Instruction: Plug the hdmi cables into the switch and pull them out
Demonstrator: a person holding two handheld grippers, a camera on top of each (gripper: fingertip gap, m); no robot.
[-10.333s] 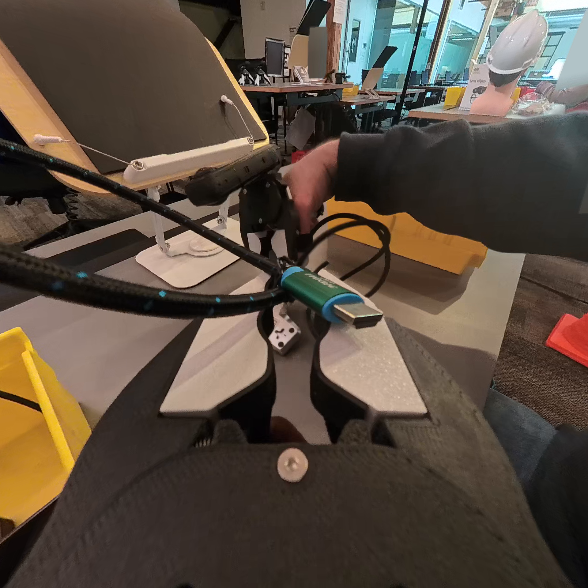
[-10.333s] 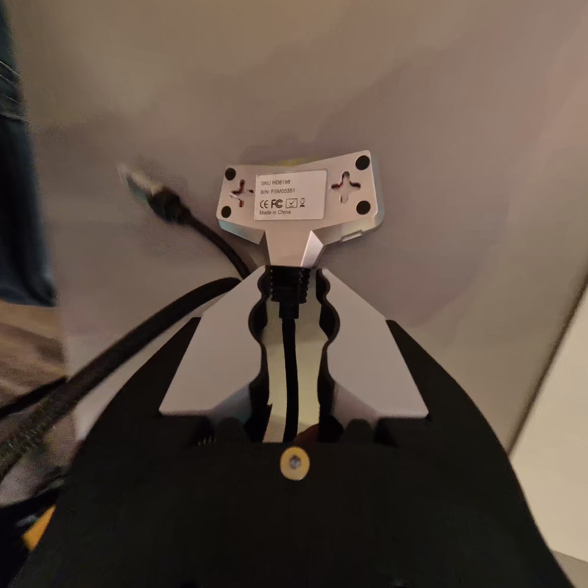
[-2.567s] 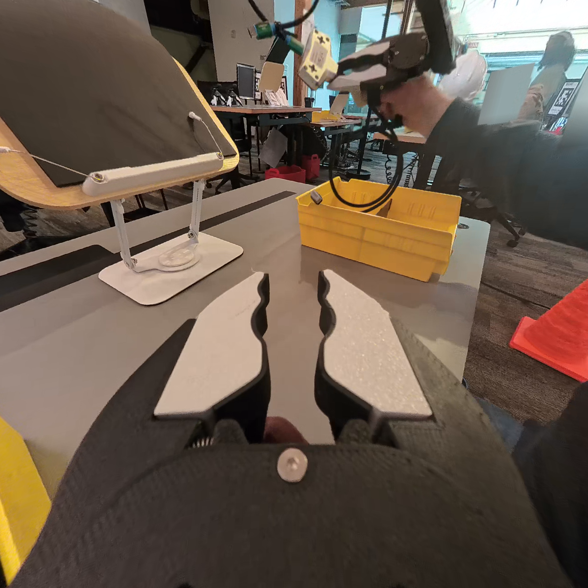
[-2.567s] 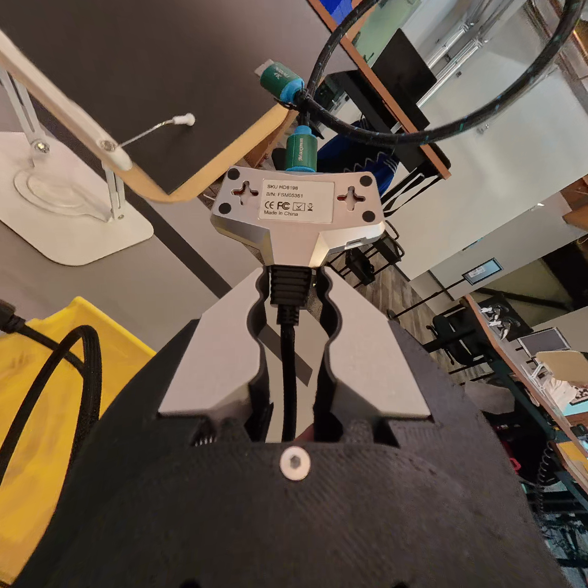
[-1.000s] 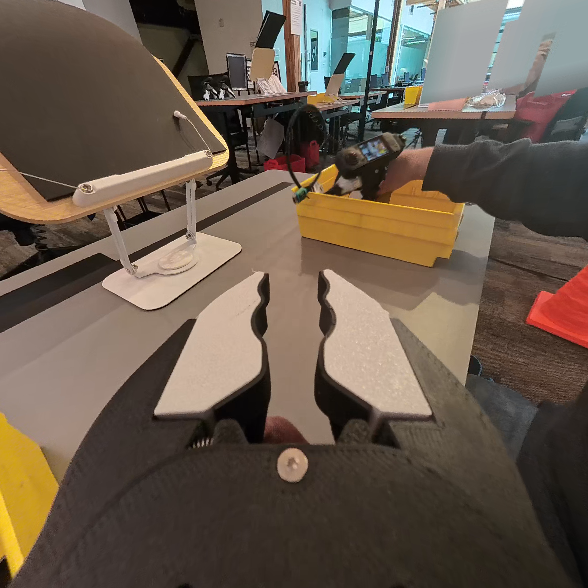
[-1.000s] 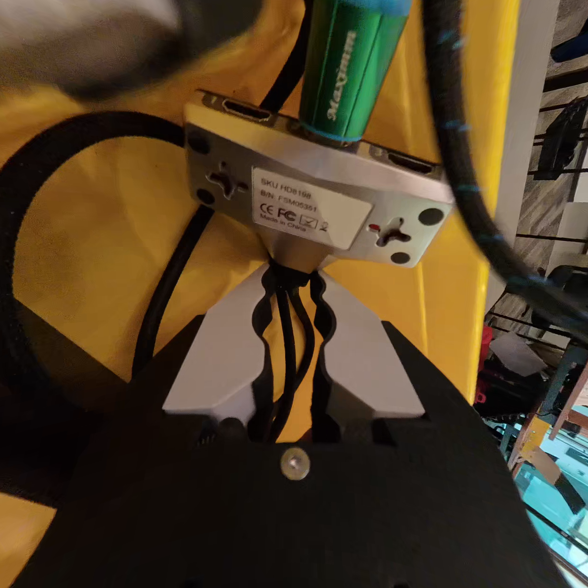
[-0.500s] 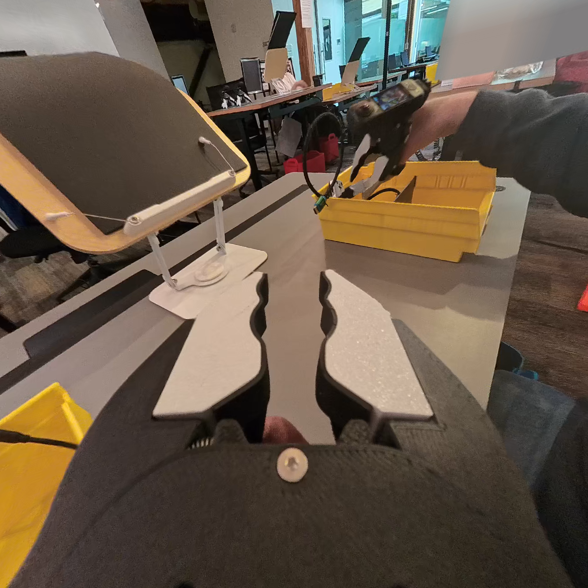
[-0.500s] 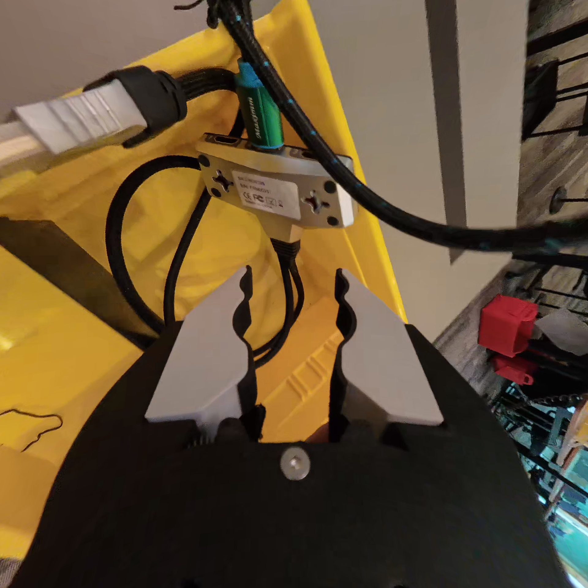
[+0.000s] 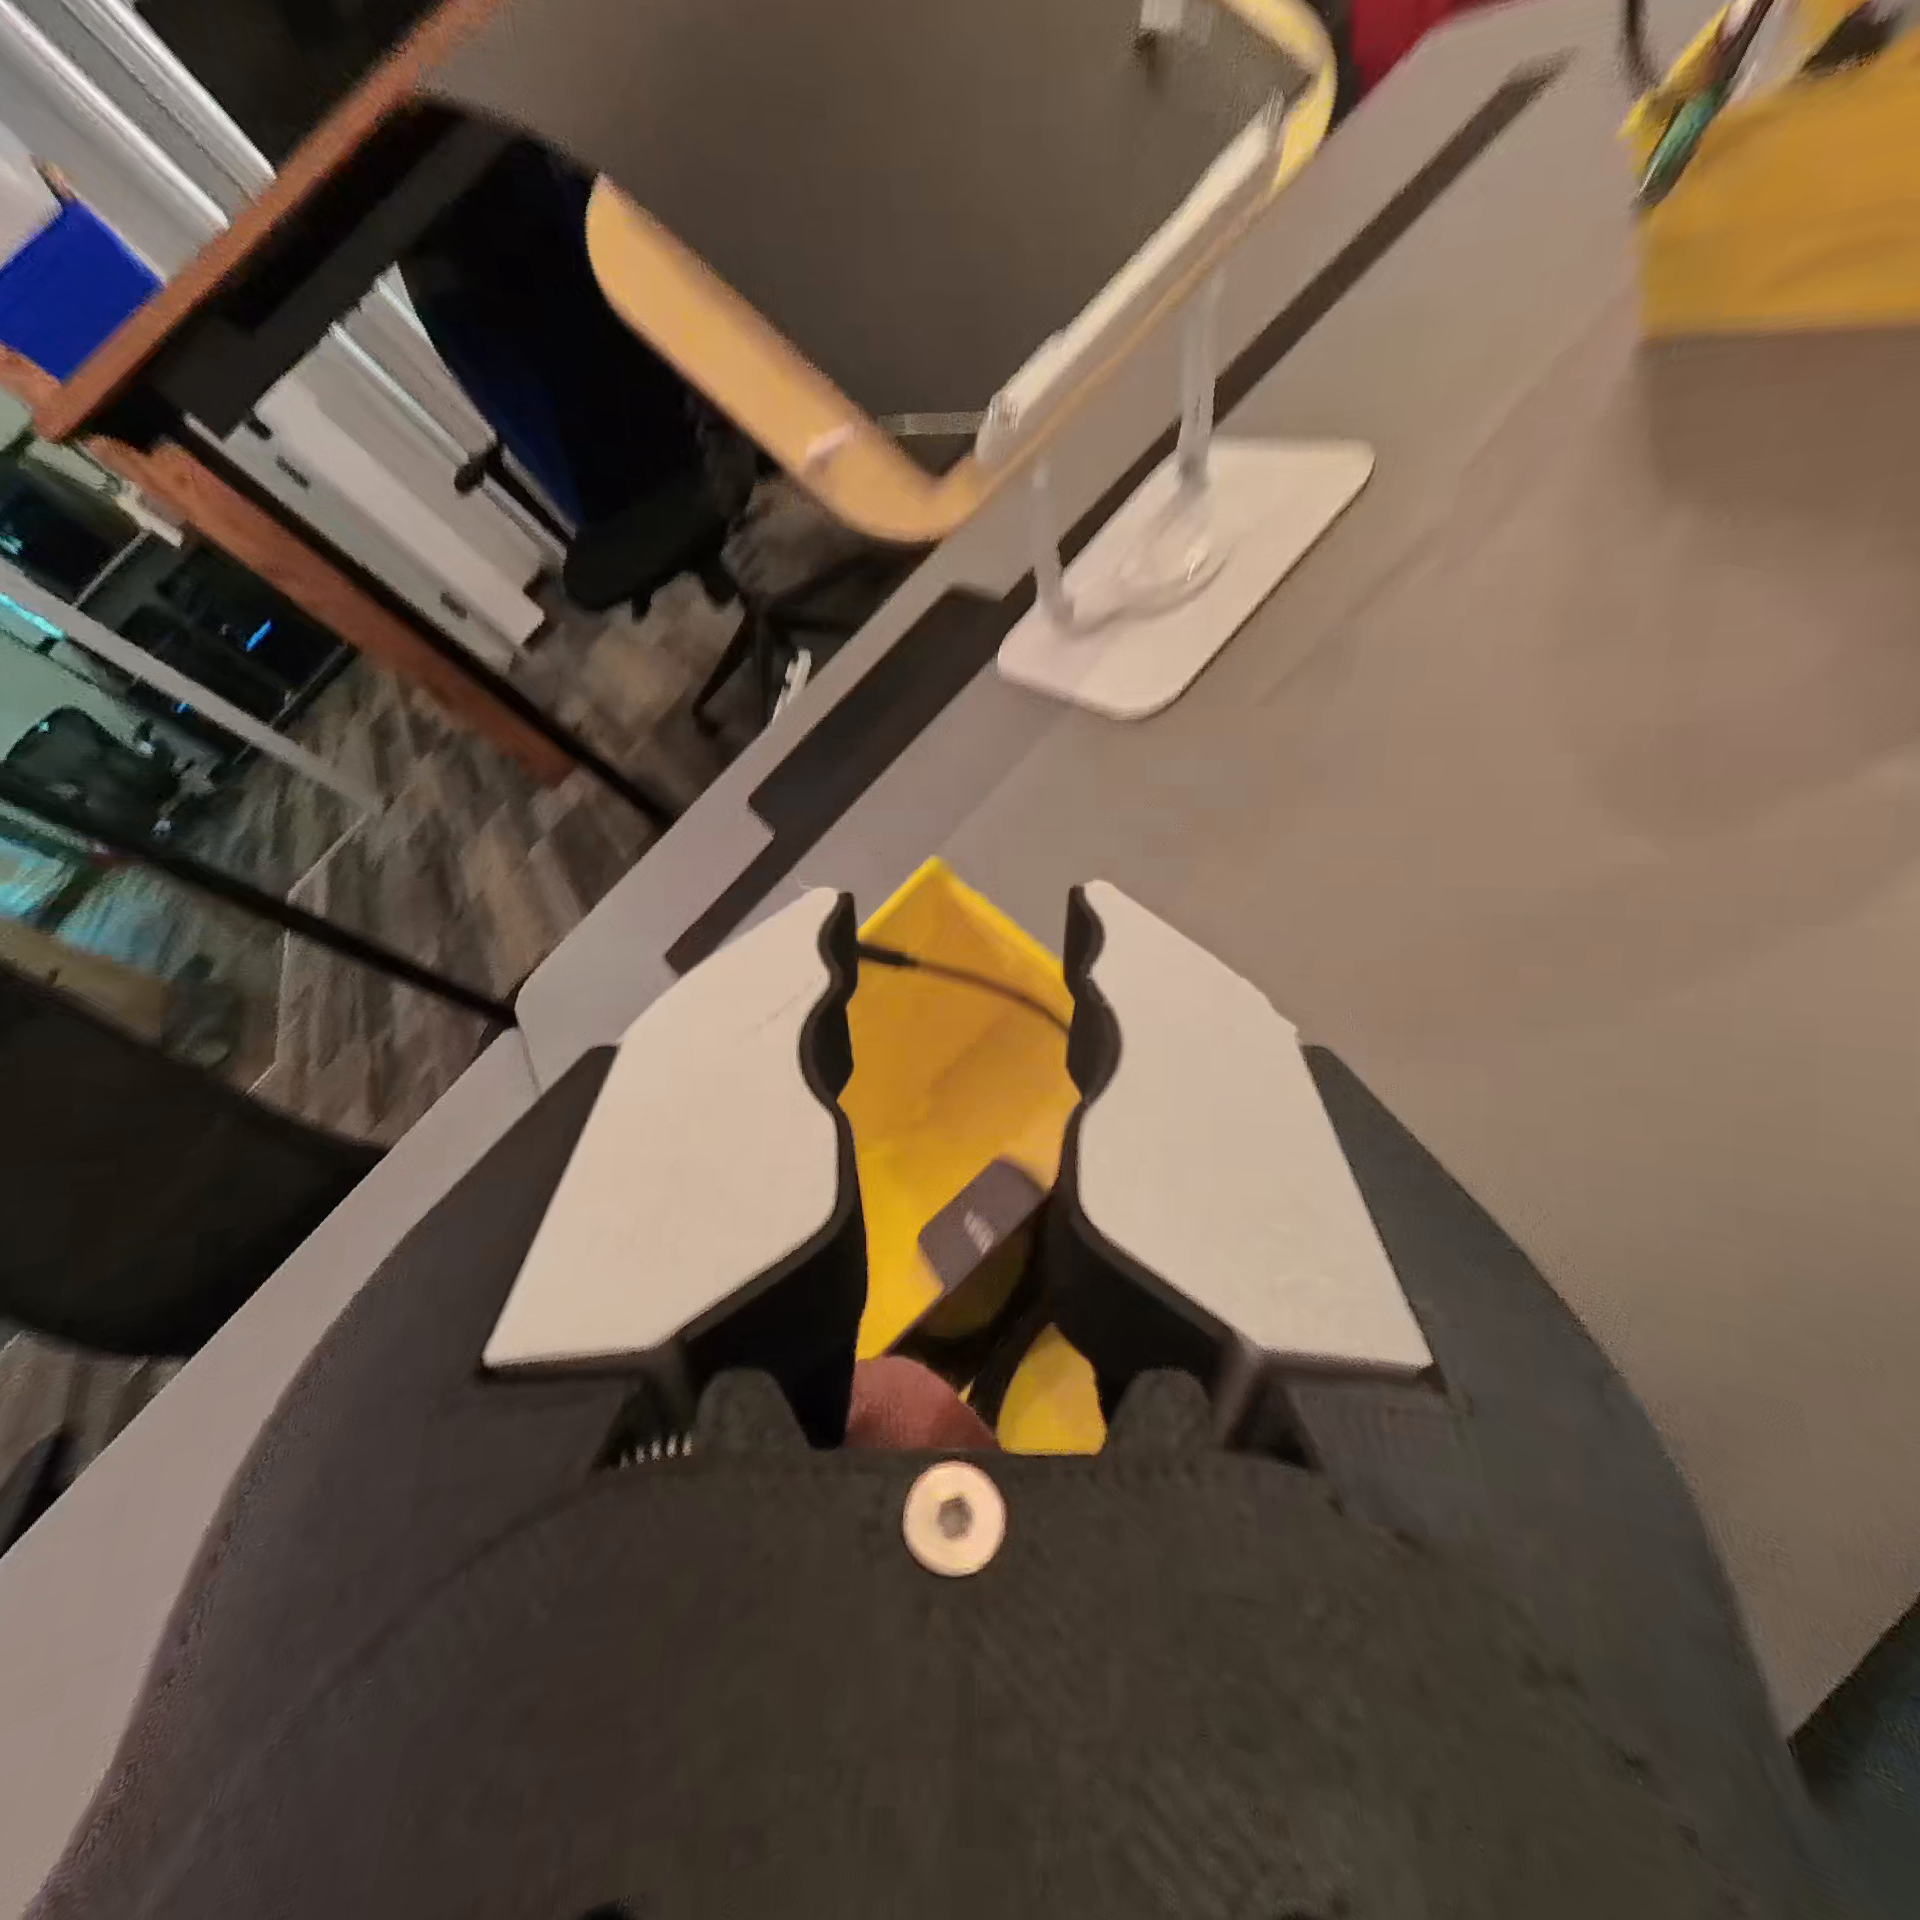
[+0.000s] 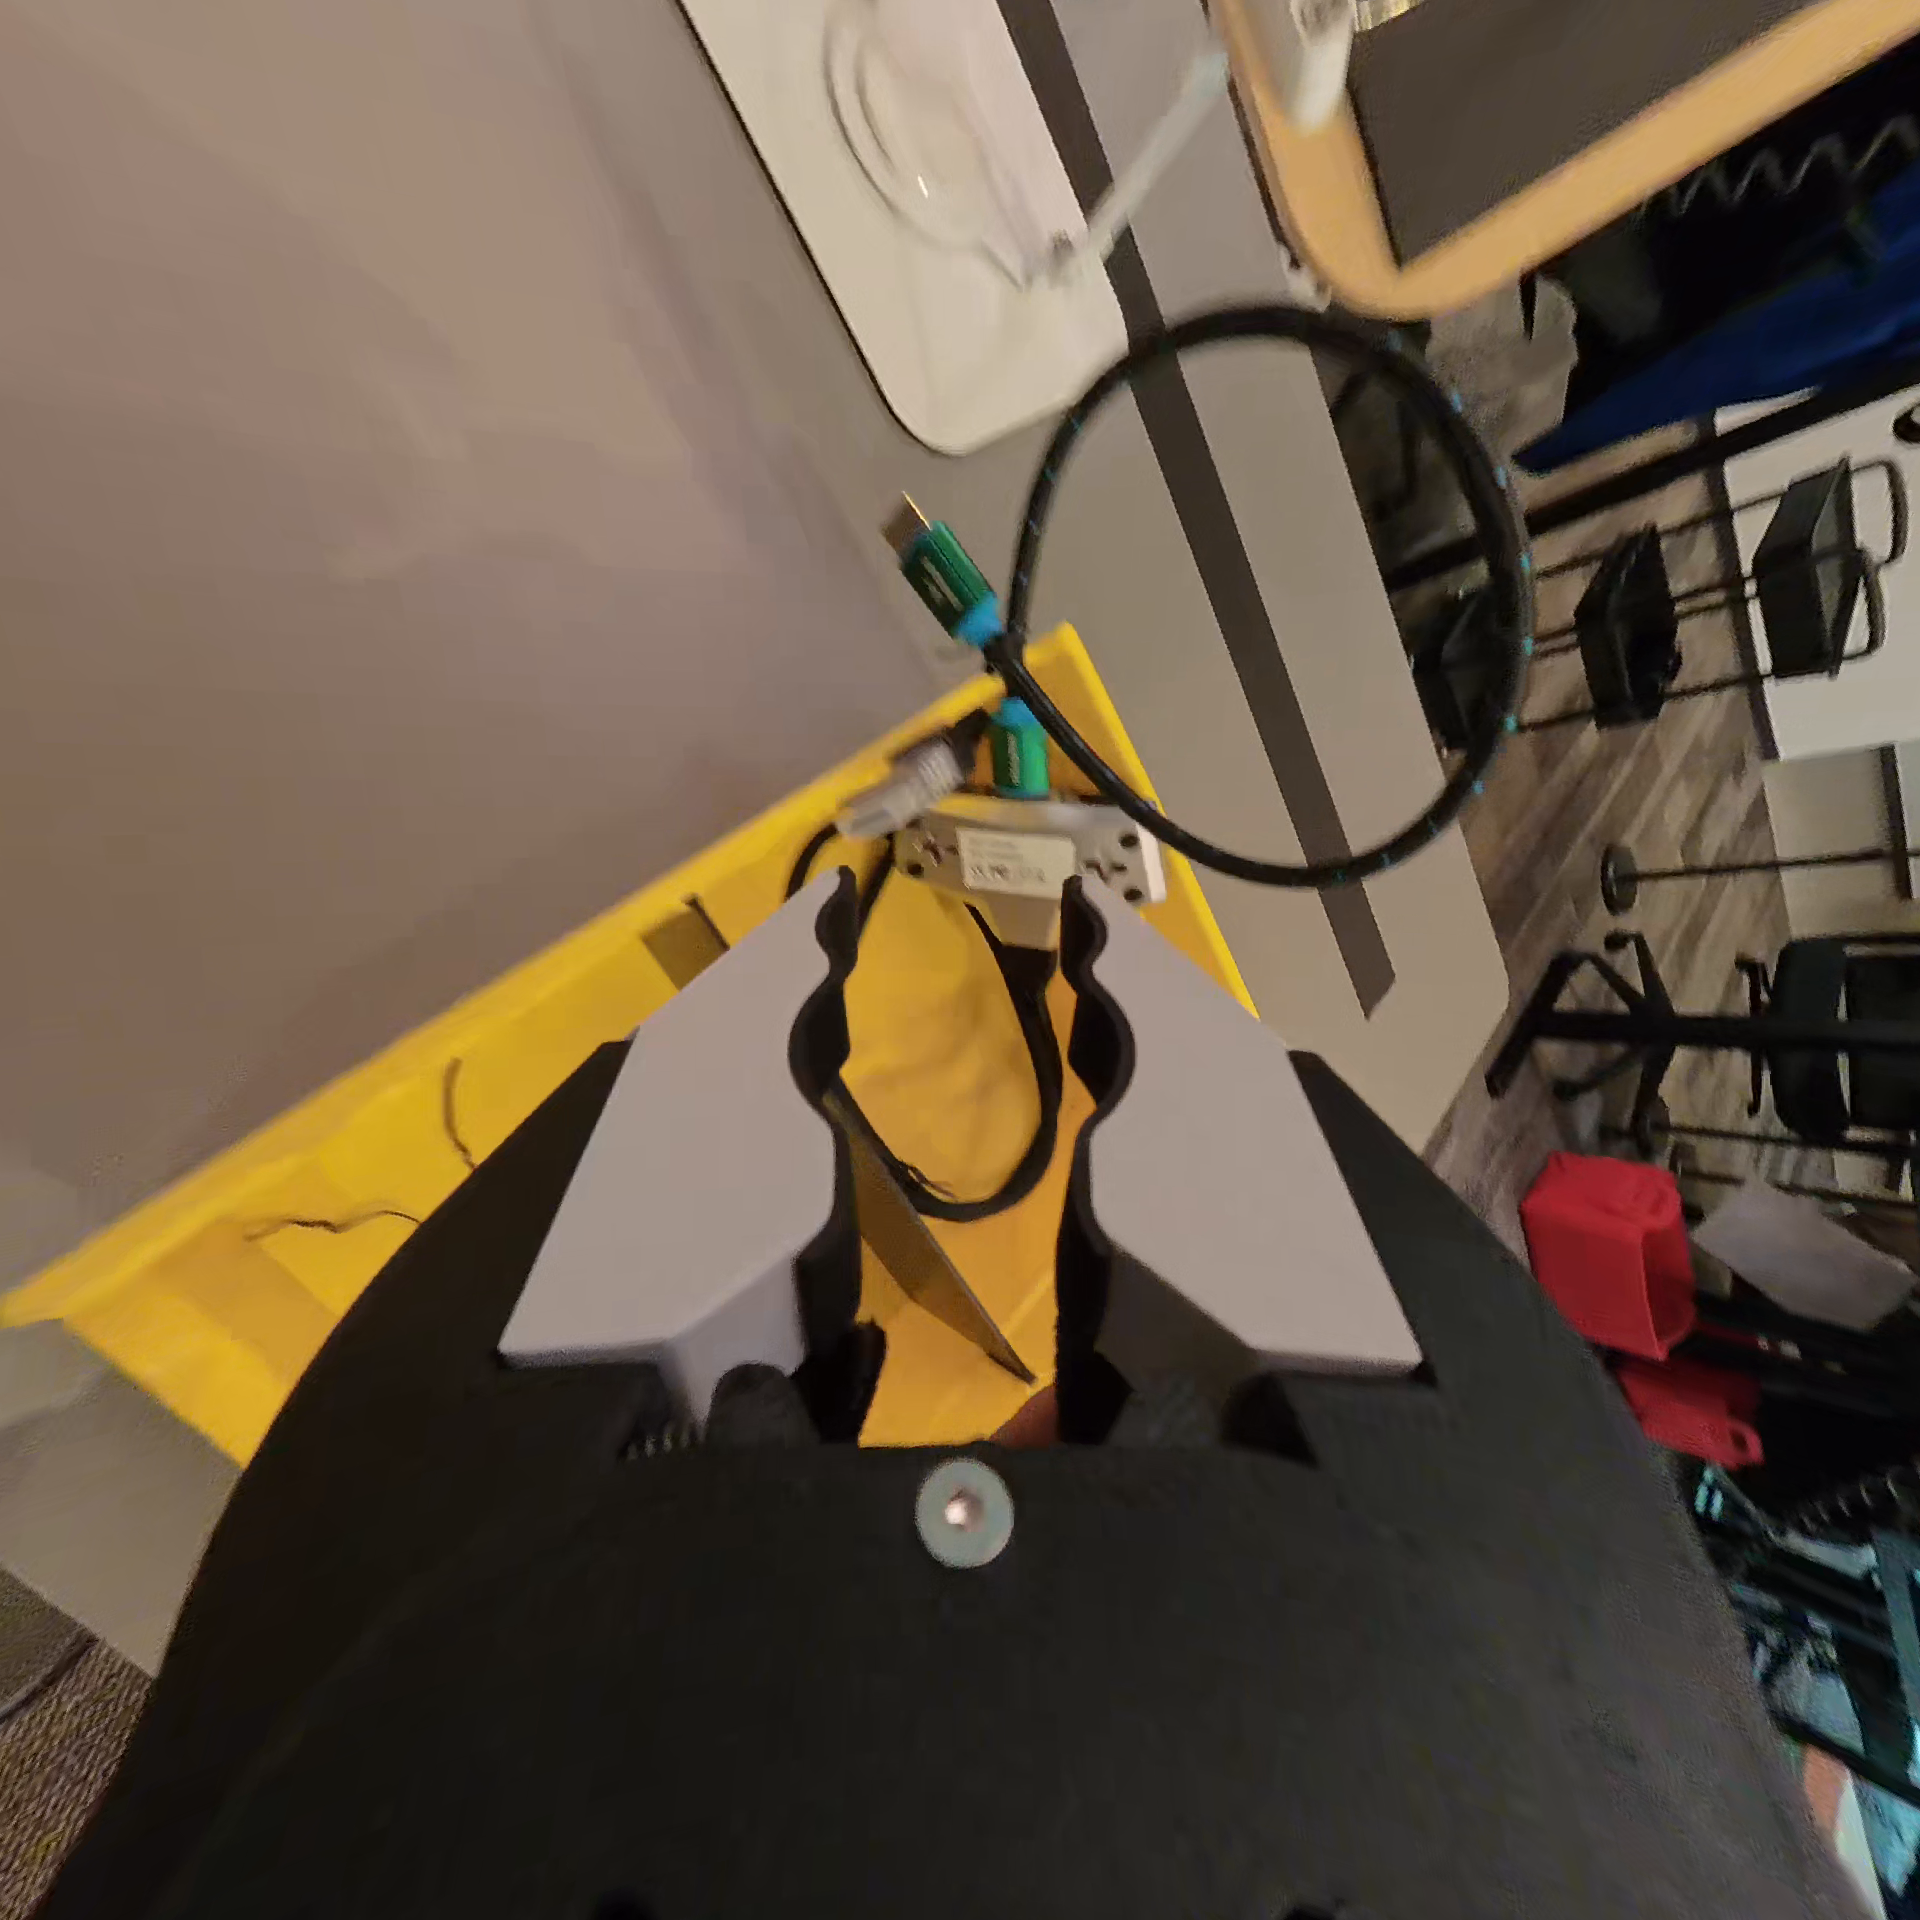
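The switch [image 10: 1023, 858] is seen inside the bin [image 10: 343, 1164] at its far corner, on the desk [image 10: 364, 520]. One plug [image 10: 1016, 755] is seated in the switch's far edge; the cable [image 10: 1496, 582] is looped up over the desk edge, and its other plug [image 10: 943, 582] is held beyond the bin's rim. The stand [image 10: 966, 239] is placed farther back. A second bin [image 9: 951, 1049] is seen under the left gripper [image 9: 948, 920].

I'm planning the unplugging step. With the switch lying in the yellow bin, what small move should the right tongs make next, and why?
Probably reach forward to the green plug, since it sits seated in the switch in the yellow bin, and the right tongs are open, holding nothing.
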